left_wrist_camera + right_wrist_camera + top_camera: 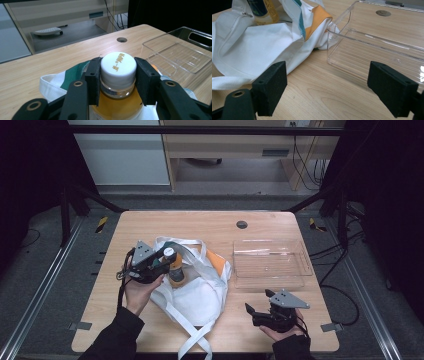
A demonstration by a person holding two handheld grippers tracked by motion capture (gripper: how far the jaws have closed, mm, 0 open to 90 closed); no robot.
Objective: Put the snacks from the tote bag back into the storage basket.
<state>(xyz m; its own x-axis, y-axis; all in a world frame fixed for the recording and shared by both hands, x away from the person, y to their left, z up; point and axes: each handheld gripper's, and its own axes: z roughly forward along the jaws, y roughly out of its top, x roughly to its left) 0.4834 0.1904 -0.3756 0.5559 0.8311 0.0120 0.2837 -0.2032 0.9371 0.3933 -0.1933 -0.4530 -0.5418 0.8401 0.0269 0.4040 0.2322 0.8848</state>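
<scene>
Bottle (175, 268) of amber liquid, white-capped, stands upright on the white cloth bag (200, 295) at the left-centre of the wooden table (200, 222). In the left gripper view the cap (118, 65) bears gold lettering and sits squarely between the two black pads, which press on it from either side. The left gripper (167, 262) is therefore clamped on the bottle at the cap, held in the person's left hand (140, 292).

The bag lies slack and crumpled, with green and orange panels showing at its far side and its straps trailing toward the near edge of the table.

A clear plastic tray (295, 272) lies to the right of the bag, just beside it.

The right gripper (259, 304) rests near the table's near right edge, close to the tray's near side. Its jaws stand wide apart with nothing between them, as the right gripper view confirms.
</scene>
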